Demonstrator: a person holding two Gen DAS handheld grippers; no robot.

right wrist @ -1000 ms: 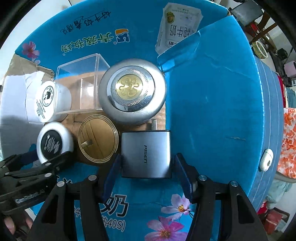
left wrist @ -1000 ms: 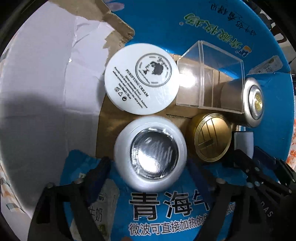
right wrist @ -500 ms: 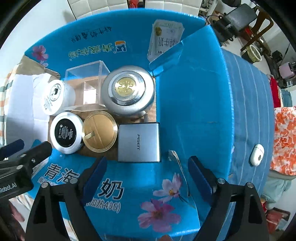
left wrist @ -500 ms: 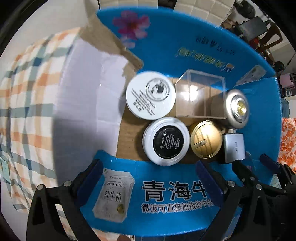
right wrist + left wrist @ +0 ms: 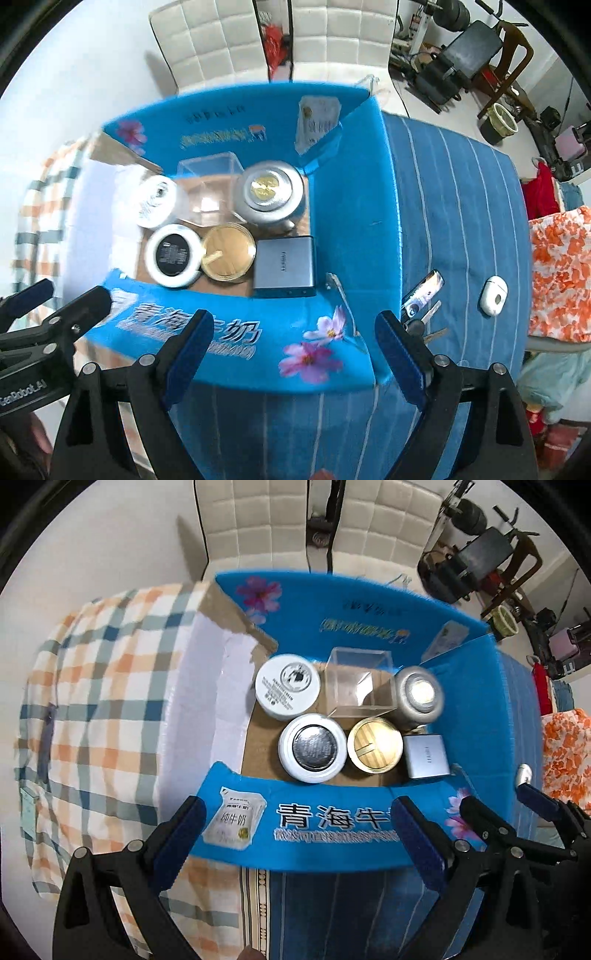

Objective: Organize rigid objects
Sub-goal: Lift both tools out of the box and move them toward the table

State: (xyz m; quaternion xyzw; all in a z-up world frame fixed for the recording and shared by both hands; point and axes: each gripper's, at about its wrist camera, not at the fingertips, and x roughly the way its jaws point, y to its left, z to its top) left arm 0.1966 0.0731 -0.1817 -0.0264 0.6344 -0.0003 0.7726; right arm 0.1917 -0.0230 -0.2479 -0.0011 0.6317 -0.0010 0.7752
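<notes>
Both your grippers hang above the near flap of the blue carton (image 5: 491, 716), each with its fingers spread wide and nothing between them: the left gripper (image 5: 295, 834) over the flap's printed lettering, the right gripper (image 5: 291, 354) over the flower print at the near right corner.

Six things sit on the carton's cardboard floor in two rows. Along the far wall you have the white cream jar (image 5: 288, 686) at the left, the clear plastic cube (image 5: 356, 685) just beside it in the middle, and the silver round case (image 5: 419, 696) in the far right corner. Along the near flap stand the white jar with a dark lid (image 5: 312, 747), the gold tin (image 5: 375, 749) touching it, and the grey charger block (image 5: 284, 267) against the right wall.

Outside the carton, on the striped blue cloth (image 5: 461, 206), lie a bunch of keys (image 5: 423, 299) just by the right wall and a white earbud case (image 5: 493, 295) nearer the right edge
</notes>
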